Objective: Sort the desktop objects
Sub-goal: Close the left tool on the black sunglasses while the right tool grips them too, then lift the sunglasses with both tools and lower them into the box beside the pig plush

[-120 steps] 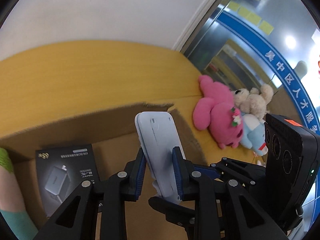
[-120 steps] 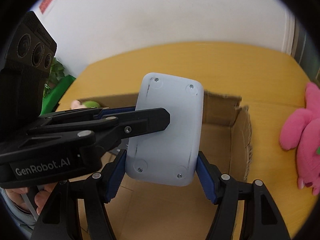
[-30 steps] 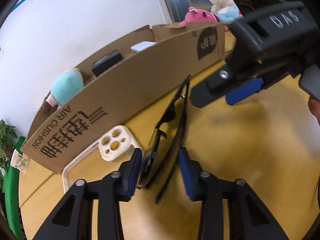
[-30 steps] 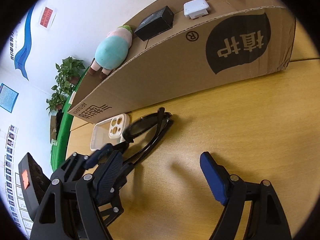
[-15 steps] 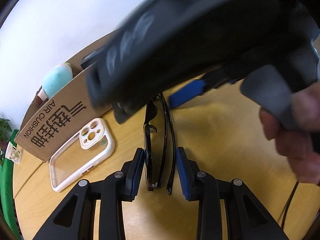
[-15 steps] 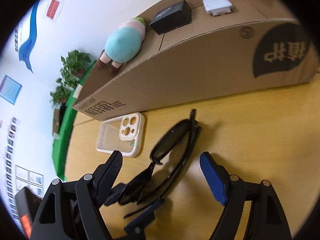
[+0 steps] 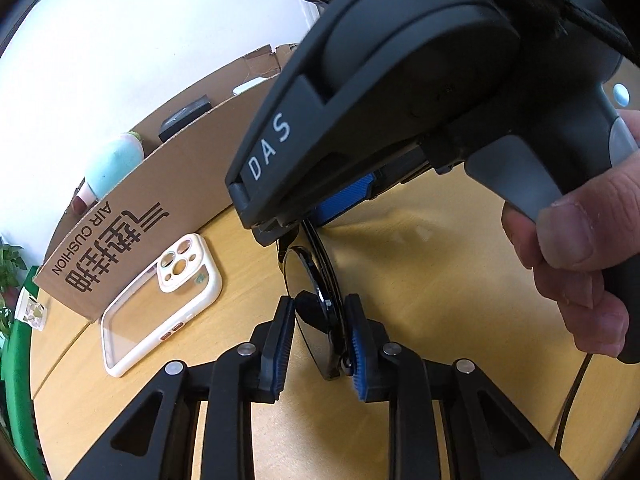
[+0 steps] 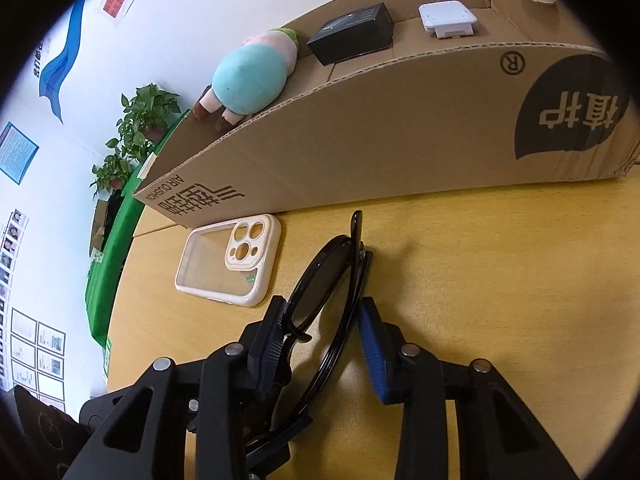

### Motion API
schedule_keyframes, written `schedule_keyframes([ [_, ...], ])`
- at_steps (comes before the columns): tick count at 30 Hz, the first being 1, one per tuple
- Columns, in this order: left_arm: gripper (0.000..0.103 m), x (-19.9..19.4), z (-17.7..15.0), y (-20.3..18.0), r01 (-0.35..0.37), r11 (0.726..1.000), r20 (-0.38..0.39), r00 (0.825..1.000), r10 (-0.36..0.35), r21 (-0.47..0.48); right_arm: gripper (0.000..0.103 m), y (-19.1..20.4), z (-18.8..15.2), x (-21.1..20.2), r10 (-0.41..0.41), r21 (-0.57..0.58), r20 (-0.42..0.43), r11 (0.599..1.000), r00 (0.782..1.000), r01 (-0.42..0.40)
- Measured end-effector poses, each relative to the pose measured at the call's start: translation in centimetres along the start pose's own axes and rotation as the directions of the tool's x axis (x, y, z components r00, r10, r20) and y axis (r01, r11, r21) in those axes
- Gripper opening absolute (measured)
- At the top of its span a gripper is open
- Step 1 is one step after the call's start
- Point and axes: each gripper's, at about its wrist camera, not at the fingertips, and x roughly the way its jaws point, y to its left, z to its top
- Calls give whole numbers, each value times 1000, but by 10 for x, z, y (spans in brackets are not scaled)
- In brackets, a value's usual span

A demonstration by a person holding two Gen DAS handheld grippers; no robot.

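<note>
Both tools are closing in on the pair of folded black sunglasses (image 8: pixel 332 300), which lie on the yellow wooden counter (image 8: pixel 500 264) just in front of the long brown cardboard box (image 8: pixel 400 120).

To do this pick-up well, I judge that the grip should settle evenly on the frame rims rather than on the lenses or the thin folded arms. The two tools should then lift together so the glasses do not twist between them. Squeeze only as much as stops slipping; the frame looks thin and could flex or skid on the smooth counter.

The left hand-held gripper (image 7: pixel 320 344) has just been closing. Its blue pads now sit against both sides of the near lens end, clamped on the sunglasses. The right hand-held gripper (image 8: pixel 324 336) has also just been closing and straddles the other end. Its left pad touches the rim by the nose bridge and its right pad meets the outer edge, so it appears to be clamped too, though only lightly. A person's hand (image 7: pixel 580 264) holds that tool's grey handle.

The sunglasses run lengthwise away from each camera, tilted on edge, between the jaws. A cream phone case with a clear back (image 8: pixel 230 264) lies just beside them, near the box's corner, apart from both tools.
</note>
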Motion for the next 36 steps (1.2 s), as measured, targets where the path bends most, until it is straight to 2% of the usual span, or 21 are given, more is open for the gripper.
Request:
schedule_keyframes([
  [8,22,-32,18,0,-59,998,74,995,59,-3,36,12,8,-29,24,-21,64,1000,998,-23],
  [15,22,-71,53,15,-127,992,190,974,127,-10,36,44,38,-76,22,-106,162,994,987,-5],
  [20,22,-83,78,30,-172,985,240,956,167,0,35,62,71,-95,10,-149,202,989,979,20],
  [29,22,-81,107,76,-193,980,265,944,197,-44,35,86,122,-95,19,-190,187,982,982,17],
  [36,22,-49,119,129,-203,976,227,950,216,-80,35,109,165,-53,46,-206,119,978,992,-20],
])
